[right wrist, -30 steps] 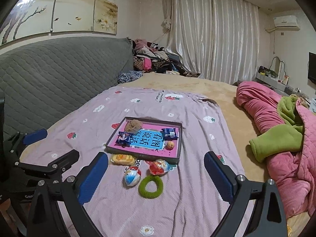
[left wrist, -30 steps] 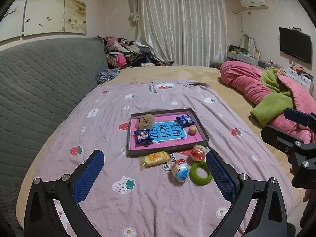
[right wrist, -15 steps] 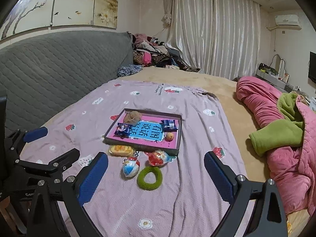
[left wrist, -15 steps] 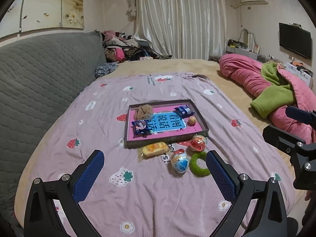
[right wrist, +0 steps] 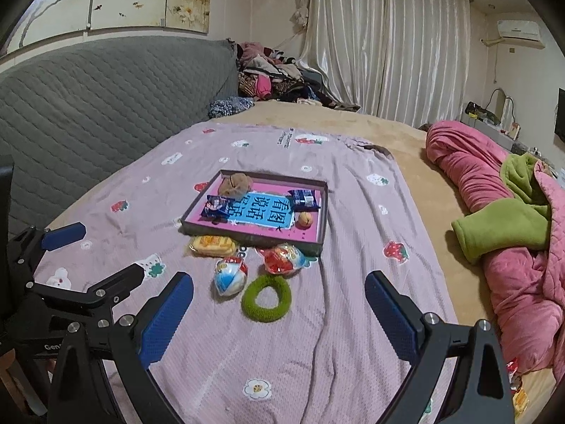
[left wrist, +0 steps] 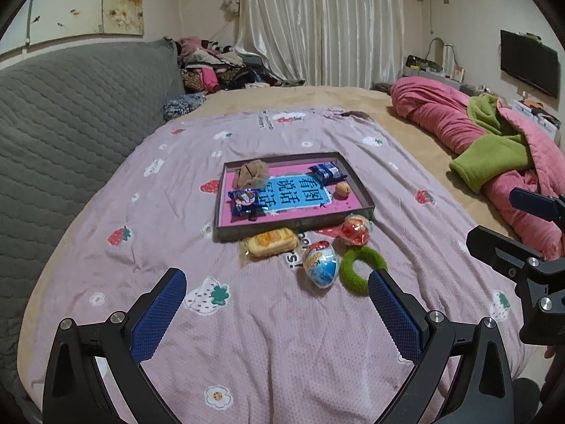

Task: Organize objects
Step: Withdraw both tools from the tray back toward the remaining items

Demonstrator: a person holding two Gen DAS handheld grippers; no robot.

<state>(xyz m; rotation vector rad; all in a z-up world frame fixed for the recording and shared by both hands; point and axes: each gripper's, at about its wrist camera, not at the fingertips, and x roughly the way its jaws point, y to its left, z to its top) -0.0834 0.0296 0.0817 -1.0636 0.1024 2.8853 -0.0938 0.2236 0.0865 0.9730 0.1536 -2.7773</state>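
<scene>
A shallow grey tray (left wrist: pixel 356 180) with a pink floor sits on the purple bedspread; it also shows in the right wrist view (right wrist: pixel 323 212). In it lie a brown plush (left wrist: pixel 251 173), two blue snack packs (left wrist: pixel 245 200) (left wrist: pixel 327 172) and a small orange ball (left wrist: pixel 342 189). In front of the tray lie a yellow snack pack (left wrist: pixel 270 243), a blue-and-white egg toy (left wrist: pixel 319 268), a red wrapped ball (left wrist: pixel 356 233) and a green ring (left wrist: pixel 362 269). My left gripper (left wrist: pixel 277 305) is open and empty, short of them. My right gripper (right wrist: pixel 279 305) is open and empty, close to the green ring (right wrist: pixel 266 298).
A grey quilted headboard (left wrist: pixel 63 120) runs along the left. A pink and green quilt (left wrist: pixel 494 141) is piled at the right. Clothes (left wrist: pixel 219 67) are heaped at the far end by the curtains. The bed's near edge is just below both grippers.
Both grippers have moved forward and lower toward the loose objects in front of the tray, which now look larger. Both stay open. No object has moved.
</scene>
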